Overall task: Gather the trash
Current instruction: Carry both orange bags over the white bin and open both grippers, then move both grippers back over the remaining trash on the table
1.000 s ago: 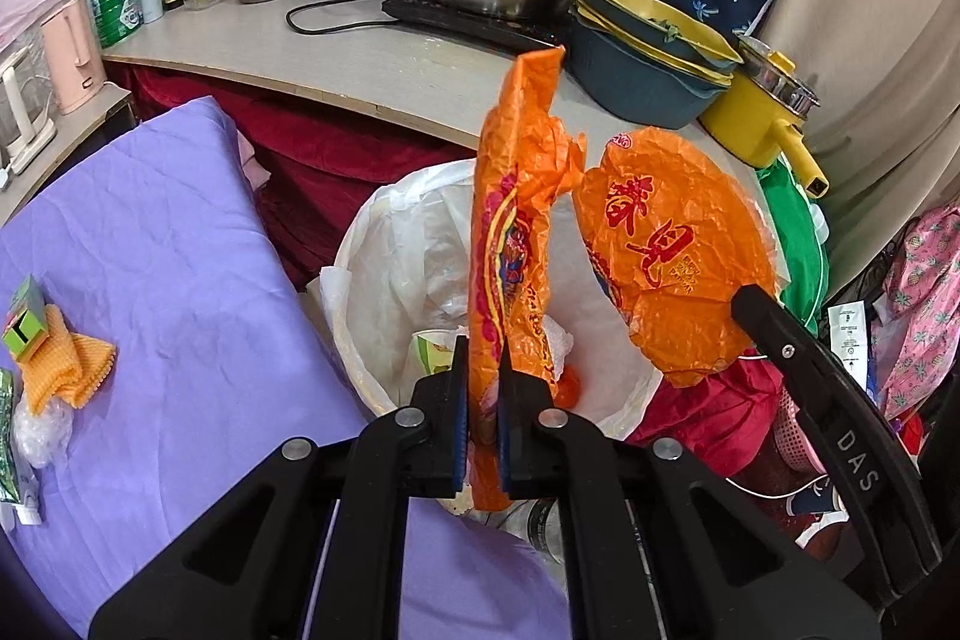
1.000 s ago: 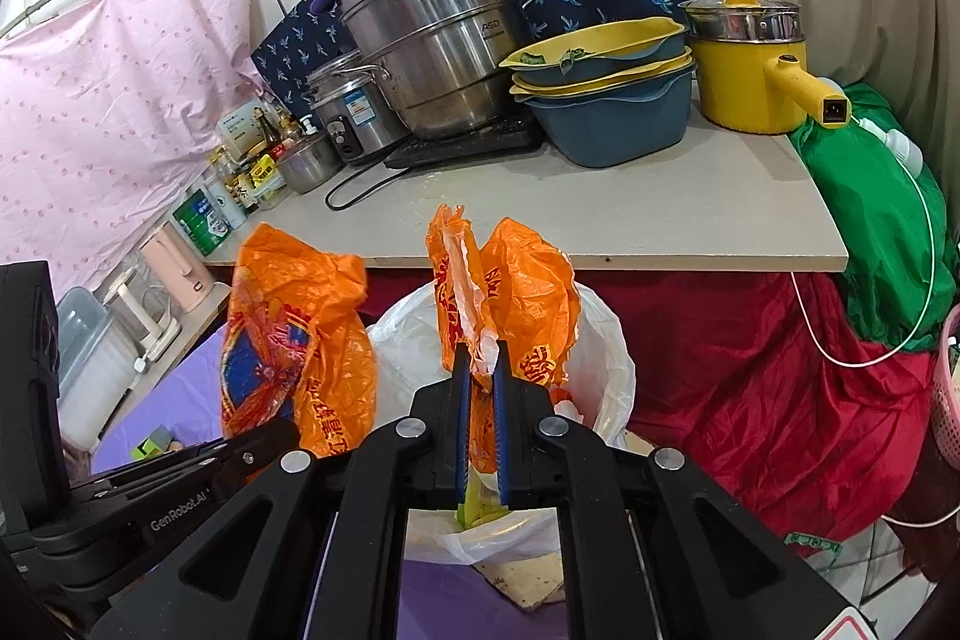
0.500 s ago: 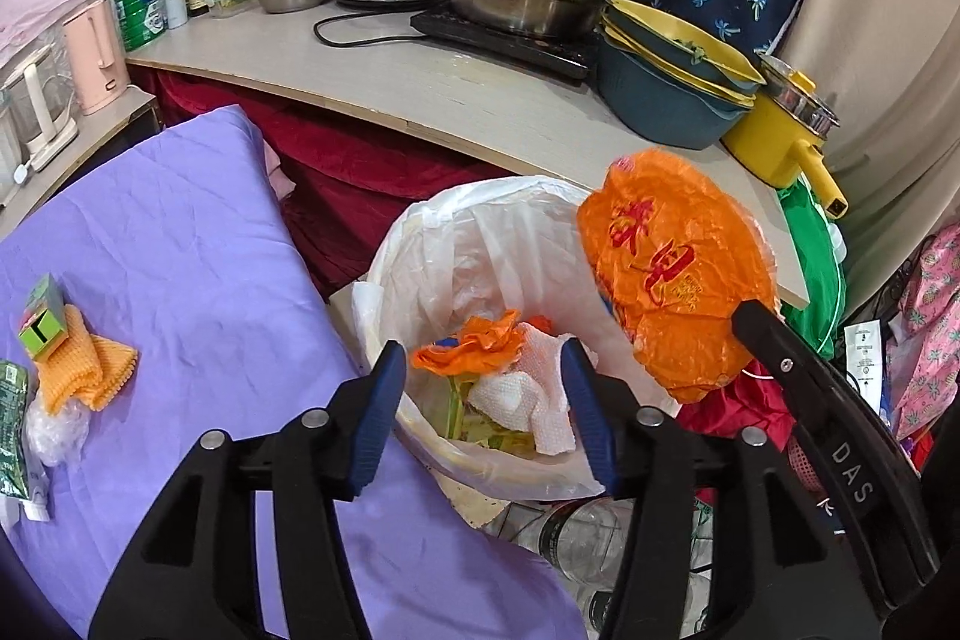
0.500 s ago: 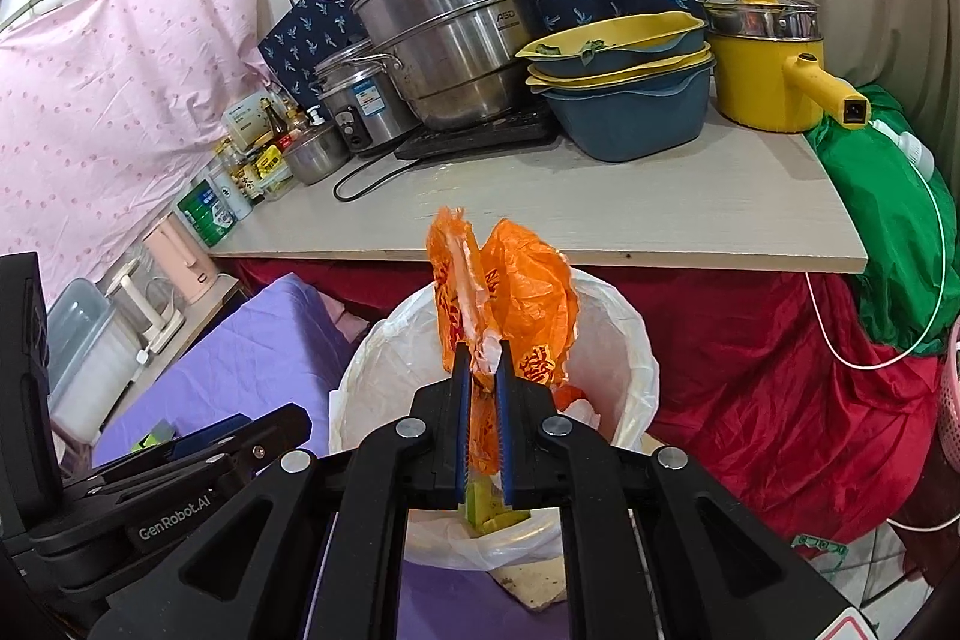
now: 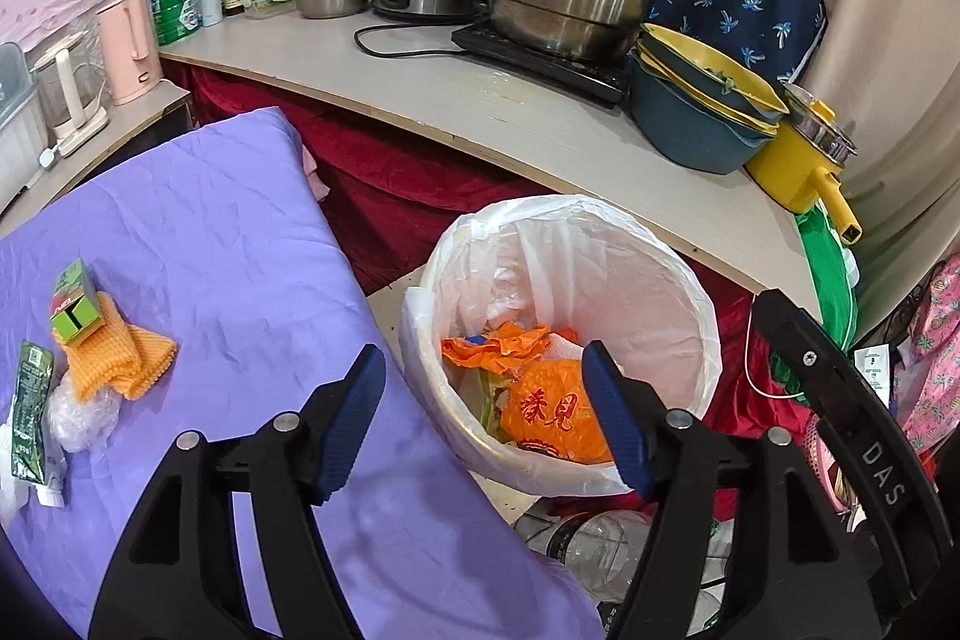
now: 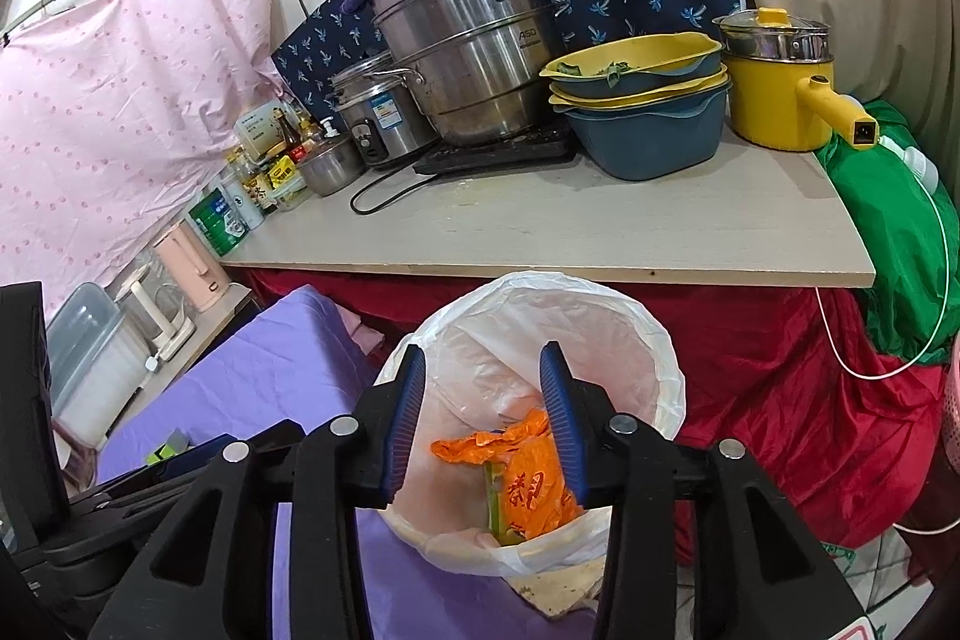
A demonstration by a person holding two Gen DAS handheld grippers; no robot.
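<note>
Two orange wrappers point(image 5: 555, 412) lie inside a white-lined bin point(image 5: 690, 298) beside a purple bed point(image 5: 210, 250). The left hand-held gripper point(image 5: 483, 421) and the right hand-held gripper point(image 6: 483, 427) both hover above the bin, jaws spread wide, holding nothing. More litter point(image 5: 36, 400) sits on the bed.

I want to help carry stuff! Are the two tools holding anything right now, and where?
Nothing. The left tool and right tool are both open and empty; the orange bags lie in the bin.
</note>
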